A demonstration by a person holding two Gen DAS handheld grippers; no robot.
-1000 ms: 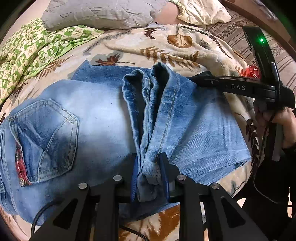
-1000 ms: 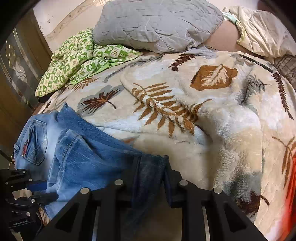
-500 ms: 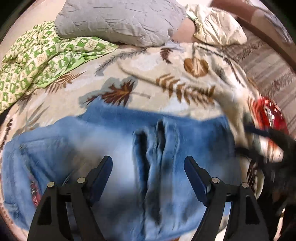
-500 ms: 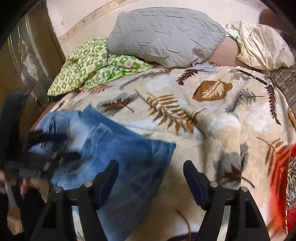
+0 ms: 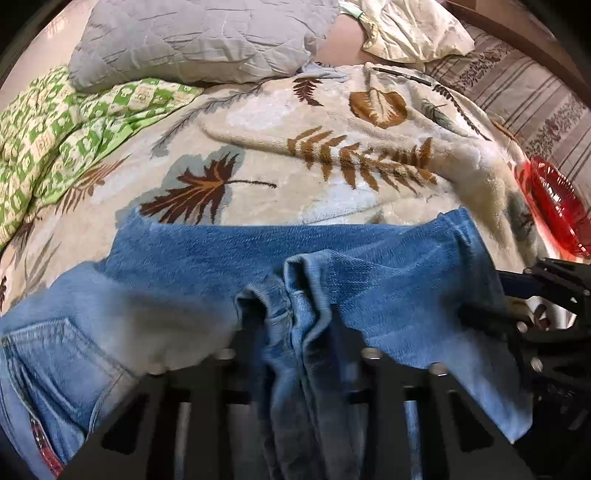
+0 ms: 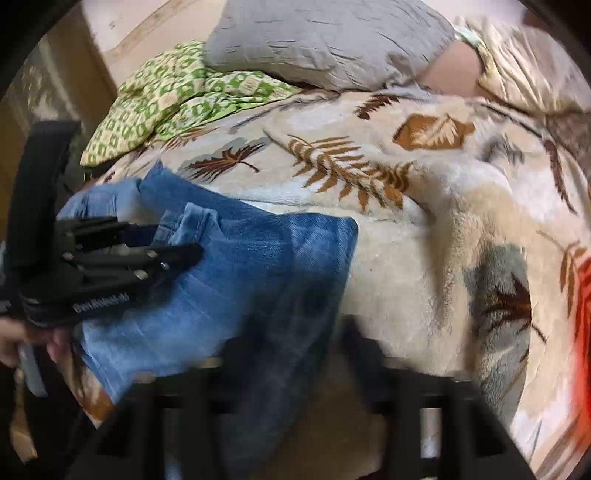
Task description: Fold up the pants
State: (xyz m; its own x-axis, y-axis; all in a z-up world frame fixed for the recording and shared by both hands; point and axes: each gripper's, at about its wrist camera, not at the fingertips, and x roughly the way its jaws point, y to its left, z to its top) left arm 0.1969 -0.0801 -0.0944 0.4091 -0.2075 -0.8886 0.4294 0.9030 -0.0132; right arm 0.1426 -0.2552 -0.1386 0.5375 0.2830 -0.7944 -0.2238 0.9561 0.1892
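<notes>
Blue jeans [image 5: 369,280] lie folded on a leaf-patterned blanket [image 5: 332,155], back pocket at the lower left. My left gripper [image 5: 295,354] is shut on the bunched leg hems at the near edge. My right gripper [image 6: 291,354] is shut on the near right edge of the jeans [image 6: 258,266]; this view is blurred. The left gripper also shows in the right wrist view [image 6: 177,251], and the right gripper's body shows at the right edge of the left wrist view [image 5: 546,295].
A grey pillow [image 5: 192,37] and a green checked cloth [image 5: 66,122] lie at the back left. A cream pillow [image 5: 413,26] lies at the back right. A red bowl [image 5: 554,206] sits to the right of the jeans.
Both grippers were shut on the jeans, opened wide half a second ago, and are now closed on the denim again, at the near edge.
</notes>
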